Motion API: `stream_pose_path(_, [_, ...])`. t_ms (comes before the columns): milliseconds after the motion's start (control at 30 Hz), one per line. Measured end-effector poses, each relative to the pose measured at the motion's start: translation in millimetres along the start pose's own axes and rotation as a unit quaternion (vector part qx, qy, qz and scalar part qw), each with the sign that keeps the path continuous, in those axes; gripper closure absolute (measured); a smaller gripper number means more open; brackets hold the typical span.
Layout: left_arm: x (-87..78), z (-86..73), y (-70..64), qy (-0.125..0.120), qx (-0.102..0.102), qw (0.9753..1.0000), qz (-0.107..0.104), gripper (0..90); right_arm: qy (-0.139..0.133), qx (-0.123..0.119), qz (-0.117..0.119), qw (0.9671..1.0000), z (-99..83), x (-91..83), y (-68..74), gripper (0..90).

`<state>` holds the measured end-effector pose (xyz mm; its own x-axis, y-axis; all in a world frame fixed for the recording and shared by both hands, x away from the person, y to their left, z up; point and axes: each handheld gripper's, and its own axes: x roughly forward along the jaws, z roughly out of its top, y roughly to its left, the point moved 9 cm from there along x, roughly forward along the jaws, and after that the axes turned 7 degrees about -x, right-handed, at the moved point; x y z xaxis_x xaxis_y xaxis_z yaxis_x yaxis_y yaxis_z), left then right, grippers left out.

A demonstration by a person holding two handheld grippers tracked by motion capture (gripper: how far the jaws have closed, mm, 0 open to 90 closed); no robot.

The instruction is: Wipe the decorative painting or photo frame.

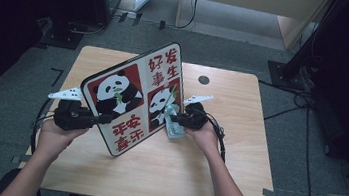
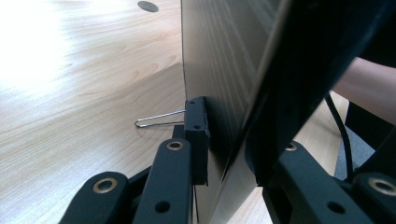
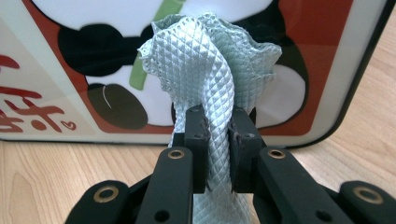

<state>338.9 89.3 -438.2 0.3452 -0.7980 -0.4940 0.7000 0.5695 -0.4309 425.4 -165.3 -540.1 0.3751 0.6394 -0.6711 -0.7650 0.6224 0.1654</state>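
A panda picture board [image 1: 133,93] with red Chinese characters stands tilted on its lower edge on the wooden table [image 1: 224,169]. My left gripper [image 1: 104,118] is shut on the board's left edge; in the left gripper view the board [image 2: 219,70] runs edge-on between the jaws of this gripper [image 2: 229,149], and a wire clip handle [image 2: 156,120] sticks out behind it. My right gripper [image 1: 174,120] is shut on a pale blue quilted cloth [image 1: 174,129]. The bunched cloth [image 3: 210,60], held in that gripper [image 3: 217,140], rests against the printed face of the board [image 3: 70,93] near its lower right corner.
A round dark grommet [image 1: 204,80] sits in the tabletop behind the board. Cables [image 1: 302,108] trail over the grey carpet to the right. A light wooden desk [image 1: 254,7] and dark equipment stand beyond the table.
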Motion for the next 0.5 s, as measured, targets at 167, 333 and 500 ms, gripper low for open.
stream_pose_path(167, [0.1,0.3,0.3,-0.003,0.001,1.0000,0.003,78.3,-0.002,0.004,0.003,1.0000,2.9,-7.1,0.4,81.3])
stream_pose_path(333, [0.2,0.9,1.5,-0.005,0.000,1.0000,0.004,78.6,-0.023,0.003,0.002,0.9997,15.5,-19.4,3.5,81.3])
stream_pose_path(500, [0.3,1.3,1.9,-0.005,0.000,1.0000,0.003,78.7,-0.040,-0.004,0.002,0.9992,32.2,-30.1,8.8,81.3])
